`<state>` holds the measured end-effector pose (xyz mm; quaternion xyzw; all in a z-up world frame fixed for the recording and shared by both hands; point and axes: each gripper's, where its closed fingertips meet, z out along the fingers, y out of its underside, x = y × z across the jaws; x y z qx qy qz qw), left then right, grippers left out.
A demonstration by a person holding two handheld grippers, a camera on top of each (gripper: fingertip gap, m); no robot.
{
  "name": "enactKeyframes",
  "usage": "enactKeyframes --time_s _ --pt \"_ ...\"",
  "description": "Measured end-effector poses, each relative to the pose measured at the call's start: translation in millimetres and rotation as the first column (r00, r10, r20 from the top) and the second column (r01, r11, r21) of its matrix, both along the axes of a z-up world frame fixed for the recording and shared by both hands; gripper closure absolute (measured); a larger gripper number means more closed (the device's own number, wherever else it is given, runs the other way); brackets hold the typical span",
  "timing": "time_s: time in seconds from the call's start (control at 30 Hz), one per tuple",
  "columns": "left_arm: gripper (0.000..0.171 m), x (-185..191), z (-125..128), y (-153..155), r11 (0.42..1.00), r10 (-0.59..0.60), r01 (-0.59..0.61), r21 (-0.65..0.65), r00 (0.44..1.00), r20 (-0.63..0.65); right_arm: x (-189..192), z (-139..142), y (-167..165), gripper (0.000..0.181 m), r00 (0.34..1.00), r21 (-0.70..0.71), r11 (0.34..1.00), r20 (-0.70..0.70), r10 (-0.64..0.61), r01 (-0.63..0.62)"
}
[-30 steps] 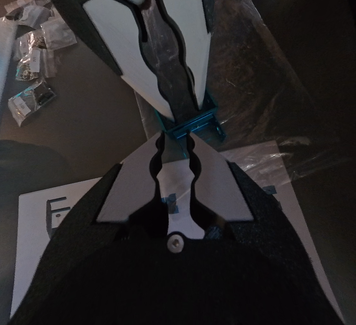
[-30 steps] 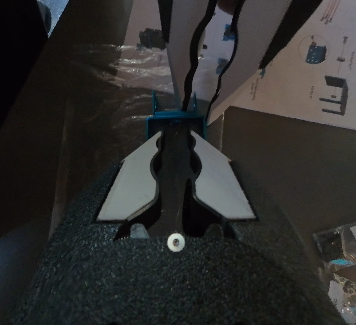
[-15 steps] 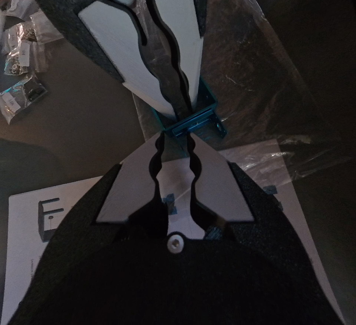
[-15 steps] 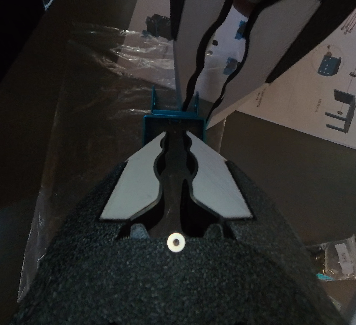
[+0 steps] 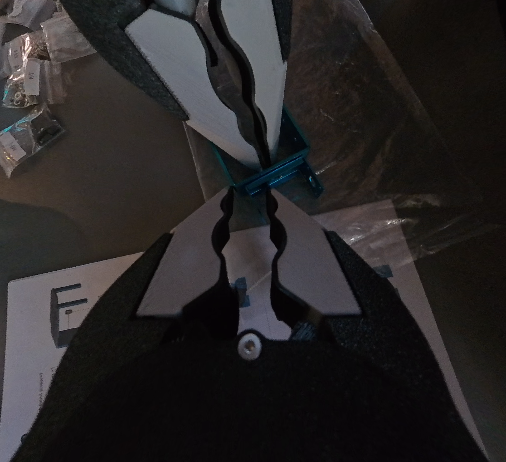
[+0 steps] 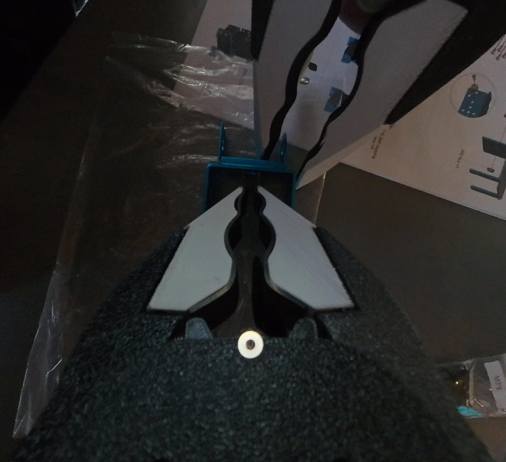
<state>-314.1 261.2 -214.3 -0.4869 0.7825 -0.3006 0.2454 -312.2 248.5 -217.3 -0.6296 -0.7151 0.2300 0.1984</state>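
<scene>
A blue metal bracket assembly (image 5: 276,178) lies on a clear plastic sheet: a larger U-shaped bracket (image 6: 208,189) with a smaller one (image 6: 241,160) fixed to its back. My right gripper (image 6: 249,190) reaches inside the larger bracket with its tips close to the back wall. Its jaws are almost together, and nothing shows between them. It also shows in the left wrist view (image 5: 261,158). My left gripper (image 5: 248,195) faces it from the other side. Its jaws stand apart, with one flange (image 6: 283,145) of the smaller bracket between them.
A white instruction sheet (image 5: 32,320) lies under my left gripper and shows in the right wrist view (image 6: 410,153). The crinkled clear plastic sheet (image 5: 356,87) spreads over the dark table. Small bags of hardware (image 5: 24,85) lie to one side, one in the right wrist view (image 6: 490,394). The grippers are tip to tip, or close to it.
My right gripper's jaws have closed from wide apart to almost together inside the larger bracket. The left gripper's jaw gap is unchanged. Both views have shifted slightly.
</scene>
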Motion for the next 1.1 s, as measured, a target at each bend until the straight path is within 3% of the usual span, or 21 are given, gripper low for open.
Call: enactKeyframes --time_s 0.53,1.1 --pt "0.149 0 0 1 1.0 0.003 -0.003 -0.002 1.0 0.002 0 11 7 0.178 0.998 0.042 0.999 -0.06 -0.032 0.034" --pt "0.149 2 0 -2 1.0 0.003 -0.003 -0.016 1.0 0.005 -6 18 4 0.178 0.991 -0.066 0.996 -0.115 -0.074 0.066"
